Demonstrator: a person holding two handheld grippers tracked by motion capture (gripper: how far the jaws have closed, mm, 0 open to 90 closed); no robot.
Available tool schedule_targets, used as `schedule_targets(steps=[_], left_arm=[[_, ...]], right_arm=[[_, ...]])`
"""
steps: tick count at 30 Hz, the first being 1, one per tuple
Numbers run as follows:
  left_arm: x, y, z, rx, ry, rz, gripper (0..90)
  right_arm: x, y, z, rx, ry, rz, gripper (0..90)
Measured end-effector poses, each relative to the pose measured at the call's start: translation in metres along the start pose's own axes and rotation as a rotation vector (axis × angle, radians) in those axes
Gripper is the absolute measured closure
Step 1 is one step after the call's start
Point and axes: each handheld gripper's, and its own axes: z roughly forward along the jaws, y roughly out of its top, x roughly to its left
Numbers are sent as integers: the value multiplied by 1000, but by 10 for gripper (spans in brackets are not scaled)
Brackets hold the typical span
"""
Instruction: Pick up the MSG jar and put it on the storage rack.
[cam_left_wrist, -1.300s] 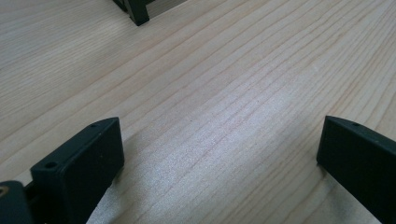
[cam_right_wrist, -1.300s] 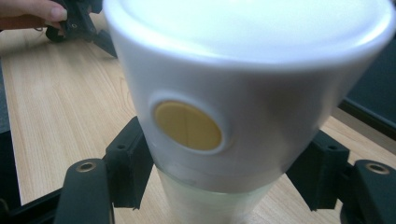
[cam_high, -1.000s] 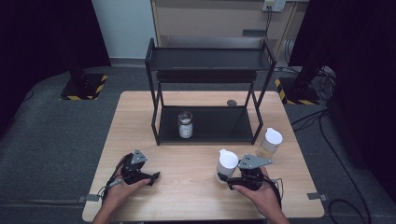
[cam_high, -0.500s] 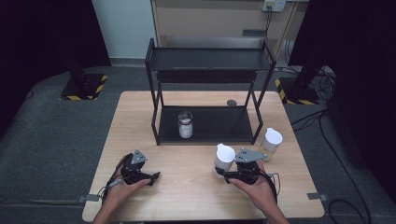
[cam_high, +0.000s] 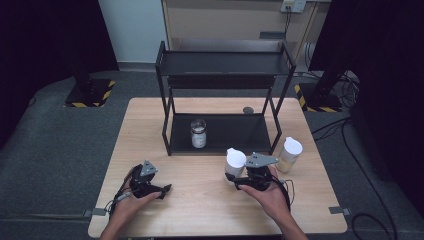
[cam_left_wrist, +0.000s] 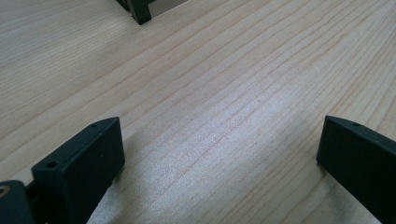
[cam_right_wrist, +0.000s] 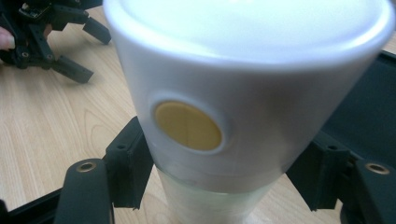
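Observation:
My right gripper (cam_high: 236, 177) is shut on a clear bottle with a wide white cap (cam_high: 235, 160), just in front of the black rack (cam_high: 222, 65). In the right gripper view both black pads (cam_right_wrist: 128, 168) press the bottle's body under the cap (cam_right_wrist: 243, 93), which bears a round tan spot. A second white-capped bottle (cam_high: 289, 154) stands to the right, by the rack's front right leg. A glass jar (cam_high: 198, 133) sits on the rack's lower shelf. My left gripper (cam_high: 164, 189) rests open on the table at the front left; in its own view the jaws stand wide apart over bare wood (cam_left_wrist: 219, 107).
The two-tier rack takes up the far middle of the wooden table (cam_high: 150, 125). A small dark round object (cam_high: 248, 110) lies behind the lower shelf. The left gripper (cam_right_wrist: 51, 32) shows far off in the right gripper view. Grey carpet surrounds the table.
My right gripper has carried the white-capped bottle a little to the left and toward the rack. The left gripper has stayed put.

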Motion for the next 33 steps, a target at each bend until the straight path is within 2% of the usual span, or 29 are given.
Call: schedule_targets(steps=[18,33], left_arm=[[-2,0,0,1,8,-7,0],[-7,1,1,1,25,-21,0]], right_arm=[[-4,16,13,-18,-31,15,316],[-15,29,19,-32,-56,25,316]])
